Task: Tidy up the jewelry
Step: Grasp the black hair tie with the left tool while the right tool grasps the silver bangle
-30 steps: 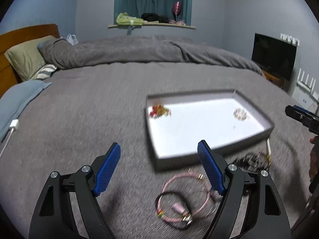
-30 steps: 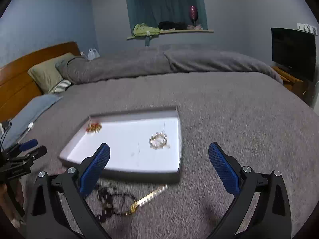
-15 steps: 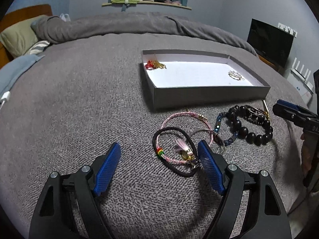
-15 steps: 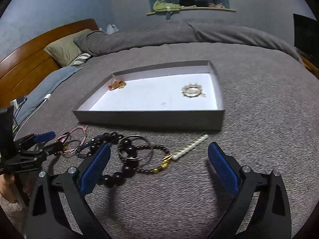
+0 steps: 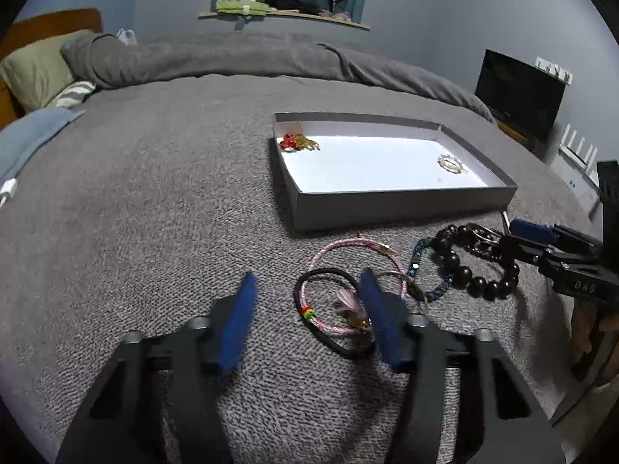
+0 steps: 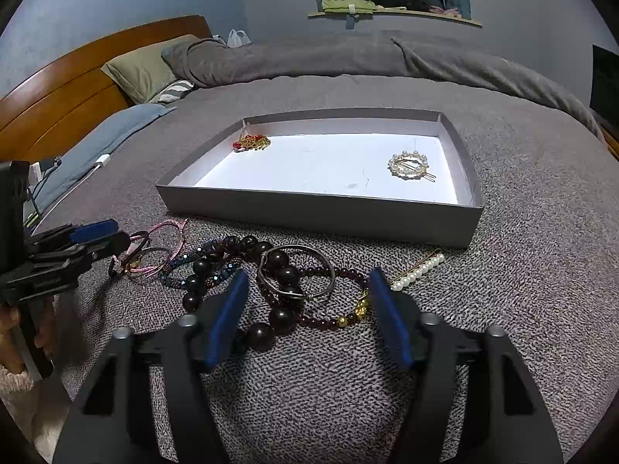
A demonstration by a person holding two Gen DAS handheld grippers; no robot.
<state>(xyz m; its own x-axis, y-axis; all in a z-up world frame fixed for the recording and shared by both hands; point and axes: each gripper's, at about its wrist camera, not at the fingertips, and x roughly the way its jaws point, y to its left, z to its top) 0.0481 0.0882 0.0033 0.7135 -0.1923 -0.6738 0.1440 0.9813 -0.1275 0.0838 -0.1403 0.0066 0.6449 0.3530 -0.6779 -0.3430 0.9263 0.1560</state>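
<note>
Blue pads of my left tongs [image 5: 307,319] stand apart with nothing between them but grey bedspread [image 5: 154,201]; the right pad covers part of the black hair tie [image 5: 329,311] and the small pink tassel on the pink cord bracelet [image 5: 348,247], so I cannot make out how those two loops cross there. My right tongs [image 6: 305,309] are spread as well, holding nothing, and straddle a tangle: the large dark bead bracelet [image 6: 276,294], a silver bangle [image 6: 301,274] lying over it, and a thin garnet strand [image 6: 340,276] with gold beads whose near end slips behind the right pad. The left pad hides the lowest big beads. Just right of that pad lies a pearl hair pin [image 6: 419,268], touching no other piece. Further left, a blue beaded bracelet [image 6: 185,268] runs under the dark beads; where one ends and the other starts is hard to tell. Beyond the heap sits the grey tray [image 6: 321,212], shallow and white inside. In its far left corner lies a red and gold trinket [image 6: 251,142], too small to identify; near the right wall rests a round pearl clip [image 6: 410,164]. The pillow [image 6: 143,67] lies far behind.
</note>
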